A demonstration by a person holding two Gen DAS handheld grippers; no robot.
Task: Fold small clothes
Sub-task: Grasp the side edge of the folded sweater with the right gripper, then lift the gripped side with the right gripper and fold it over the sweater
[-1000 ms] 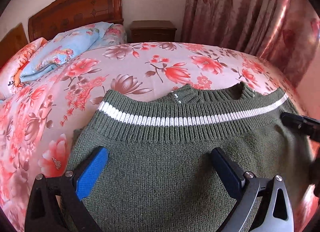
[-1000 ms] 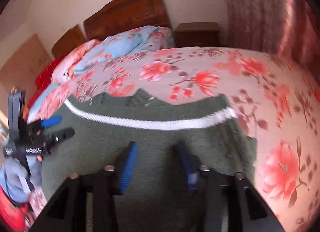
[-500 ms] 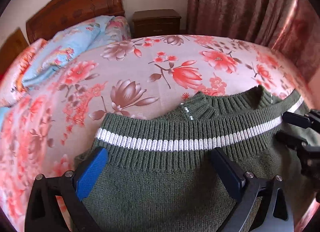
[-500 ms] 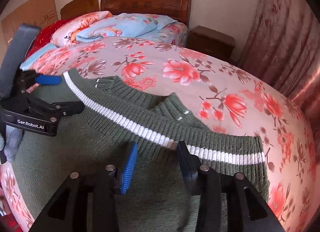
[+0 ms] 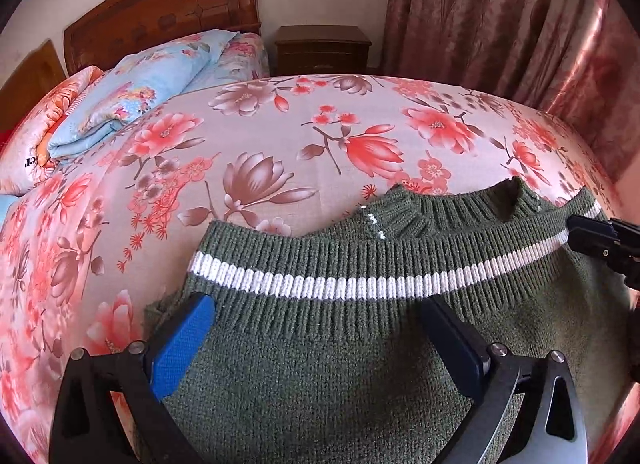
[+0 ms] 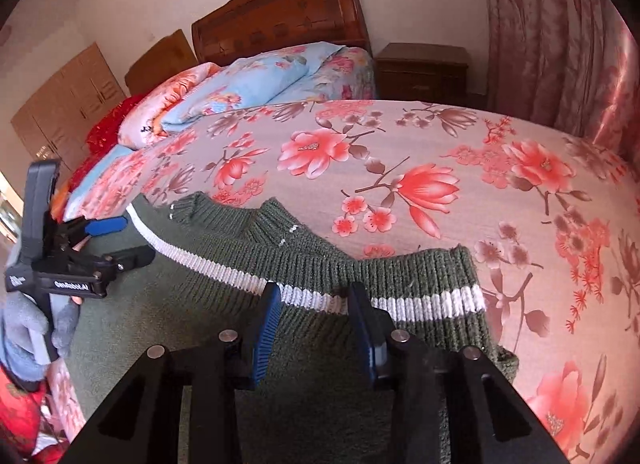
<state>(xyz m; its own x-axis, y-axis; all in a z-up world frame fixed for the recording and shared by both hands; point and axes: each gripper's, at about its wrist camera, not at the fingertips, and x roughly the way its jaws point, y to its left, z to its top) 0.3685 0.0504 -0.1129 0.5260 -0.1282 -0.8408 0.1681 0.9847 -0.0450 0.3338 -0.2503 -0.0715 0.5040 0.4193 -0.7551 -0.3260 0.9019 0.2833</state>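
A small dark green knitted sweater with a white stripe across its ribbed hem lies folded on the floral bed; it also shows in the right wrist view. Its ribbed collar peeks out beyond the striped hem. My left gripper is open wide, just over the sweater near its left edge. My right gripper is partly open, its fingers hovering over the white stripe near the sweater's right end. The left gripper appears at the left of the right wrist view, open.
The bed has a pink sheet with red flowers. Folded blue and orange quilts lie by the wooden headboard. A dark nightstand and pink curtains stand behind.
Both grippers have moved forward over the sweater toward the striped hem. The right view swung and steadied; its fingers now sit at the white stripe. The sweater lies as before.
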